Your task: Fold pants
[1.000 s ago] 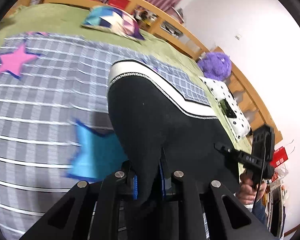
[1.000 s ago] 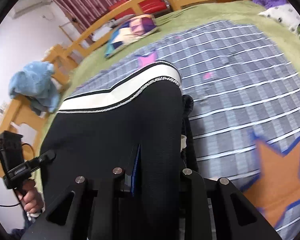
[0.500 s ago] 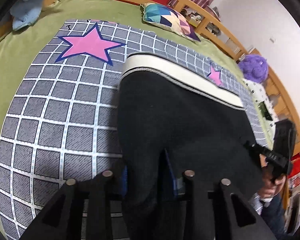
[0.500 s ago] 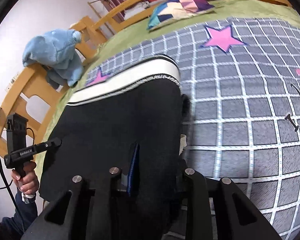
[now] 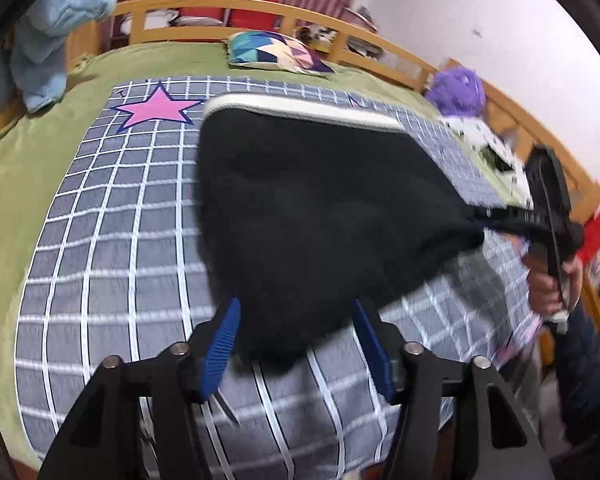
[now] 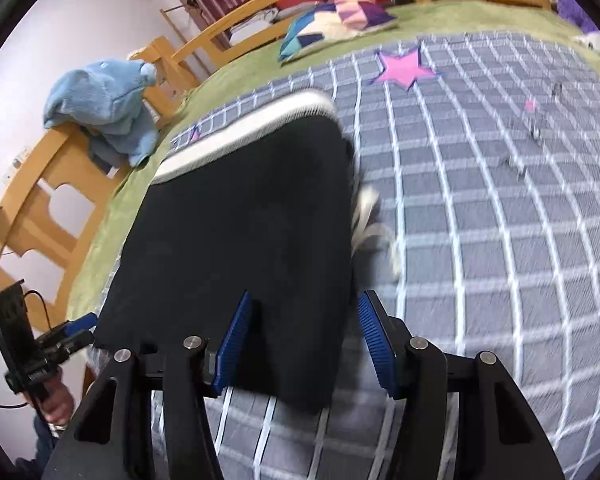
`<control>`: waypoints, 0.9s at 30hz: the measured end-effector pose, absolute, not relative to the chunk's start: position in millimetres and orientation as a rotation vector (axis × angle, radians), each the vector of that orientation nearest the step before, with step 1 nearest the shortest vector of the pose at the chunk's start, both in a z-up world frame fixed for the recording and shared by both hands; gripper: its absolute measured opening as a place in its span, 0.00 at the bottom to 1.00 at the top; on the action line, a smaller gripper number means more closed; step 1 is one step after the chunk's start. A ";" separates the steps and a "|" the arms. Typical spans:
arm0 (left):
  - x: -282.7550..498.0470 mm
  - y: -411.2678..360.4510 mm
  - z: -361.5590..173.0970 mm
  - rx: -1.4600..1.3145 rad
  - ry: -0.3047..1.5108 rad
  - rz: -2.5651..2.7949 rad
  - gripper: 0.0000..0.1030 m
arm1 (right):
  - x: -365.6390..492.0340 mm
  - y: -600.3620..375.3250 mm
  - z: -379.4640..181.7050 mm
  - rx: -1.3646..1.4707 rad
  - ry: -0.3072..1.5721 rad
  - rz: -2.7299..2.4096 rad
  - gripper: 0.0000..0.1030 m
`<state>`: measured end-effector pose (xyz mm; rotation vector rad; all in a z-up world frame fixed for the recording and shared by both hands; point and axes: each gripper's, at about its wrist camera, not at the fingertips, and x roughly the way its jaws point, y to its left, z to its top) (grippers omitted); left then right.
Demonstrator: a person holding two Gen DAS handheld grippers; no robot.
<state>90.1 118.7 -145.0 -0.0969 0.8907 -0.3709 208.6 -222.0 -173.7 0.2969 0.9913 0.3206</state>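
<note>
Black pants point(image 5: 312, 216) with a white striped waistband lie folded on the grey checked bedspread point(image 5: 112, 248); they also show in the right wrist view point(image 6: 240, 240). My left gripper point(image 5: 296, 344) is open, its blue pads on either side of the near left corner of the pants. My right gripper point(image 6: 304, 344) is open around the near right corner. Each gripper shows in the other's view, the right one point(image 5: 540, 216) at the pants' far corner and the left one point(image 6: 60, 336) by their left edge.
A patterned pillow point(image 5: 276, 54) lies at the head of the bed by the wooden rail point(image 5: 340, 44). A blue plush point(image 6: 104, 108) hangs on the left rail. A purple plush point(image 5: 458, 92) and a spotted cushion point(image 5: 480, 144) sit at the right. A green sheet point(image 5: 8, 168) borders the spread.
Both grippers have opened and let go of the black pants, which now lie on the bedspread. Both have drawn back slightly from the fabric.
</note>
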 end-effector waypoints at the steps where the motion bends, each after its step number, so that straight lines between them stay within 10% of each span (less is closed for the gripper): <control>1: 85.8 111.3 -152.3 -0.049 0.894 -0.344 0.56 | 203.6 -220.8 -177.3 0.302 0.992 0.318 0.54; 4: 85.1 95.1 -166.6 0.058 0.860 -0.237 0.55 | 200.0 -216.4 -190.7 0.347 1.007 0.322 0.54; 8: 93.0 92.4 -167.7 0.096 0.797 -0.146 0.14 | 199.3 -210.9 -200.6 0.359 0.993 0.318 0.21; 12: 99.5 121.7 -151.0 -0.054 0.729 -0.166 0.08 | 185.7 -223.9 -177.1 0.382 0.873 0.330 0.10; 18: 103.1 133.5 -161.6 -0.082 0.822 -0.208 0.15 | 191.9 -214.2 -205.5 0.291 0.954 0.269 0.19; 22: 84.6 140.1 -166.9 -0.109 0.846 -0.278 0.44 | 189.9 -228.7 -202.7 0.362 0.969 0.261 0.29; 27: 64.3 130.1 -180.6 -0.008 0.848 -0.280 0.45 | 182.5 -229.6 -201.0 0.358 0.969 0.258 0.31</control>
